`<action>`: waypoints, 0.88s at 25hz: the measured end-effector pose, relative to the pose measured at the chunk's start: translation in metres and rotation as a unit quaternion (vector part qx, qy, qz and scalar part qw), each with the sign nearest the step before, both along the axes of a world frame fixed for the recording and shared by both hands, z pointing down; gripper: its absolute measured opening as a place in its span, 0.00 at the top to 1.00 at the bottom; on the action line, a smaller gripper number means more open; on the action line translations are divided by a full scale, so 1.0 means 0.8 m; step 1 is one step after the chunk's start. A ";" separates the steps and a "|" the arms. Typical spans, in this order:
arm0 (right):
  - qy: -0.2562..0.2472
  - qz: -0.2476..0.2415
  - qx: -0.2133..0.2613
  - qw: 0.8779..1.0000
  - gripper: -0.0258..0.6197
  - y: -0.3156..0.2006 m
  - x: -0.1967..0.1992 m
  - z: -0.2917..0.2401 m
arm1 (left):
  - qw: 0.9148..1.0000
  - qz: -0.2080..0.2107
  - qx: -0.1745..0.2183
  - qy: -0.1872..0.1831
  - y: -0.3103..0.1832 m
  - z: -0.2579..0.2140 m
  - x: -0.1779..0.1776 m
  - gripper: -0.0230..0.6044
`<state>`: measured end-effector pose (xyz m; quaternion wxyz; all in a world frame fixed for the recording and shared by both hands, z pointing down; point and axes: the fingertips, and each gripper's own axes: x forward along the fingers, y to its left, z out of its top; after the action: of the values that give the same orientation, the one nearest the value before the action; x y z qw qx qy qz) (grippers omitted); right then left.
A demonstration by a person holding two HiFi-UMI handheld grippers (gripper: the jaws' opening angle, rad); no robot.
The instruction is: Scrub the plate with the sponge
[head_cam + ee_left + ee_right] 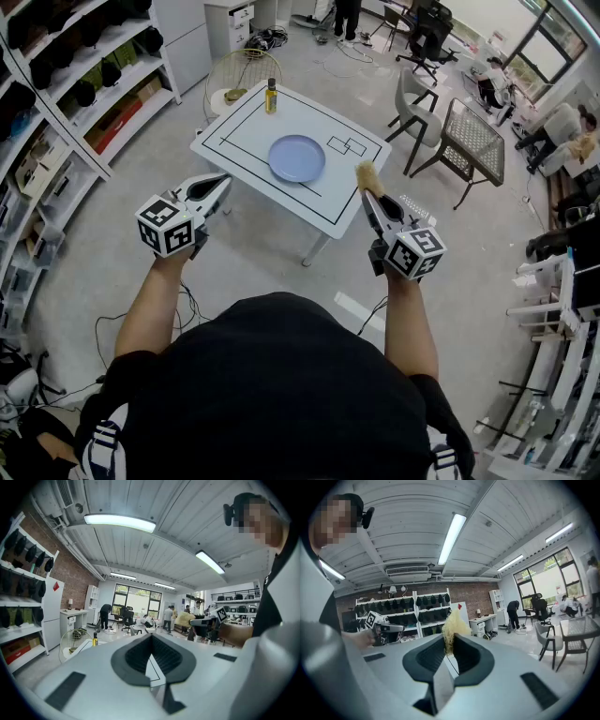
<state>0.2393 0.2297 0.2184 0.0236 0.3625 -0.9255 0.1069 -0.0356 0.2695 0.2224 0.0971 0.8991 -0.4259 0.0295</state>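
A pale blue plate (296, 157) lies in the middle of a small white table (244, 131). My right gripper (367, 189) is shut on a yellow sponge (365, 174), held in the air off the table's near right edge; the sponge (453, 626) sticks up between the jaws of the right gripper (449, 653) in its own view. My left gripper (221, 183) hovers by the table's near left edge, its jaws together with nothing in them. In the left gripper view the left gripper (151, 654) points level across the room, with the tabletop (153, 667) just past the tips.
A small bottle (271, 97) stands at the table's far edge. Black lines mark rectangles on the tabletop. Shelving (84, 84) runs along the left. A mesh chair (472, 142) and a grey chair (414, 108) stand to the right. People work at the room's far end.
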 end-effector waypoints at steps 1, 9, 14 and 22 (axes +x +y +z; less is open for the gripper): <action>0.001 -0.003 -0.001 1.000 0.89 0.001 0.003 0.001 | 1.000 0.000 -0.002 0.000 0.001 0.001 0.005 0.95; -0.008 -0.014 -0.005 1.000 0.89 0.002 0.031 0.006 | 1.000 -0.011 -0.006 0.008 0.008 0.007 0.032 0.95; -0.034 -0.010 -0.001 0.999 0.89 0.000 0.049 -0.010 | 1.000 -0.008 -0.013 0.003 0.015 0.005 0.048 0.95; -0.036 -0.005 -0.013 0.999 0.89 0.000 0.051 0.000 | 1.000 -0.005 -0.019 0.005 0.014 0.004 0.057 0.95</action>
<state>0.2805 0.2301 0.2186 -0.0041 0.3540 -0.9259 0.1318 0.0097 0.2807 0.2258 0.1161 0.8950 -0.4295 0.0323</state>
